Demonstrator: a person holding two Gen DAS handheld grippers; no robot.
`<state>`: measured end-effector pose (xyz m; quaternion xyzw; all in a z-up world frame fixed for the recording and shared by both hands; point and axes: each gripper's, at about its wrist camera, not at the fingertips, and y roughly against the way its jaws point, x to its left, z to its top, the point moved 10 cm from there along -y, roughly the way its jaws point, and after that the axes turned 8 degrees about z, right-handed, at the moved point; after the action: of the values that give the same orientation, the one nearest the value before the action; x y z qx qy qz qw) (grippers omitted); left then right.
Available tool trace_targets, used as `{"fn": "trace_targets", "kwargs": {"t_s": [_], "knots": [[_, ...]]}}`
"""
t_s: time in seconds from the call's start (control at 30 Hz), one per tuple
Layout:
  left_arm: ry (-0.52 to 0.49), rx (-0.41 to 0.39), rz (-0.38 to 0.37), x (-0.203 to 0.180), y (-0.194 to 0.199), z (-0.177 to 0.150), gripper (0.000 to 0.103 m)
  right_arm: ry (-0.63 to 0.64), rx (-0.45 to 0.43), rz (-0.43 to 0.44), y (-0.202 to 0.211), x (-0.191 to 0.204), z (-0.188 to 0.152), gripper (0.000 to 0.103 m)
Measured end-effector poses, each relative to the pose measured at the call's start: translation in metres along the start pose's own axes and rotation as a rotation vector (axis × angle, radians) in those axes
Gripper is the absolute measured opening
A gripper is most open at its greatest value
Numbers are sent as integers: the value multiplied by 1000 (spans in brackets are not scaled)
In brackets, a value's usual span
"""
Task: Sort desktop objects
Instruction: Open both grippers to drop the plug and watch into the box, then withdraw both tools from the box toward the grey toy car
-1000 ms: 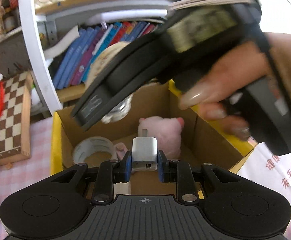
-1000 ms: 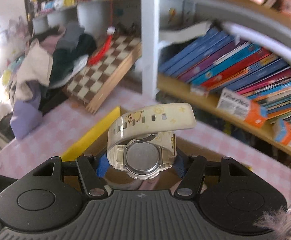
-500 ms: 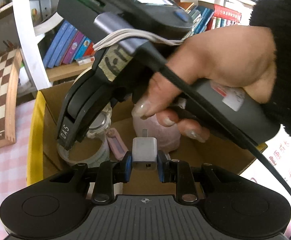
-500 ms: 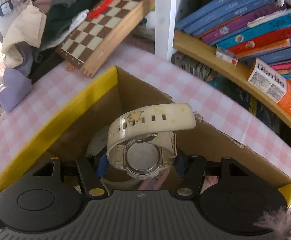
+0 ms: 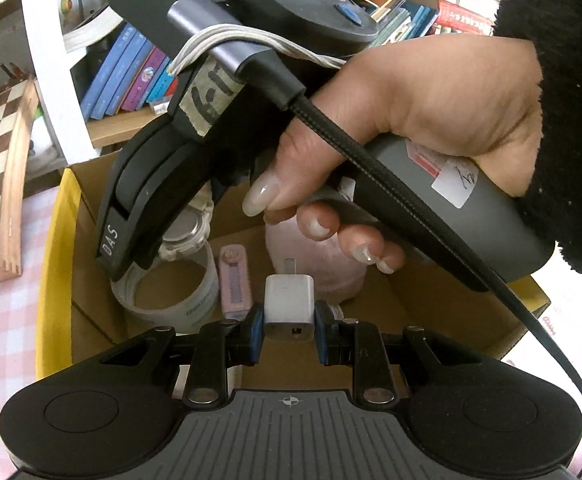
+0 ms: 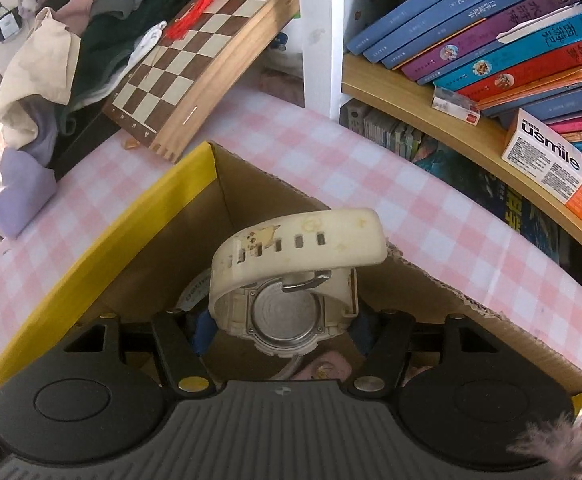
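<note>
My left gripper (image 5: 289, 330) is shut on a white USB charger plug (image 5: 289, 306), held over the near edge of an open cardboard box (image 5: 57, 264) with a yellow rim. My right gripper (image 6: 283, 330) is shut on a cream wristwatch (image 6: 291, 276), held low inside the same box (image 6: 103, 240). In the left wrist view the right gripper body (image 5: 171, 168) and the hand holding it fill the upper middle, with the watch (image 5: 189, 230) under its tip. In the box lie a tape roll (image 5: 171, 292), a pink flat item (image 5: 233, 280) and a pink plush toy (image 5: 315, 276).
A chessboard (image 6: 195, 56) leans left of the box on the pink checked tablecloth (image 6: 371, 168). A bookshelf with a white post (image 6: 319, 36) and rows of books (image 6: 491, 36) stands behind. Clothes (image 6: 71, 40) are piled at far left. A printed paper (image 5: 559, 320) lies right of the box.
My right gripper has moved down into the box with the watch. My left gripper has kept the charger and come slightly closer over the box.
</note>
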<state>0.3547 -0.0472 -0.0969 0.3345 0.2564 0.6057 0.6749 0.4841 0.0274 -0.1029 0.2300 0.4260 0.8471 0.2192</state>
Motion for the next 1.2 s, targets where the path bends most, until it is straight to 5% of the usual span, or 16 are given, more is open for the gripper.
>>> {"fn": "trace_targets", "kwargs": {"t_s": [0.23,0.37,0.47,1.2], "knots": [[-5,10,5,0,3,-5,30,-10,-18,17,8,3,0,87],[-6,-9,20,1,11,-5,62,-17,-33,22,19,9,-1,91],[-24,-44,39,0,23,-4,70,-25,-55,24,33,13,-2,92],[-14,-221,85,20,106,-9,78,-63,-320,-85,158,54,-43,95]]}}
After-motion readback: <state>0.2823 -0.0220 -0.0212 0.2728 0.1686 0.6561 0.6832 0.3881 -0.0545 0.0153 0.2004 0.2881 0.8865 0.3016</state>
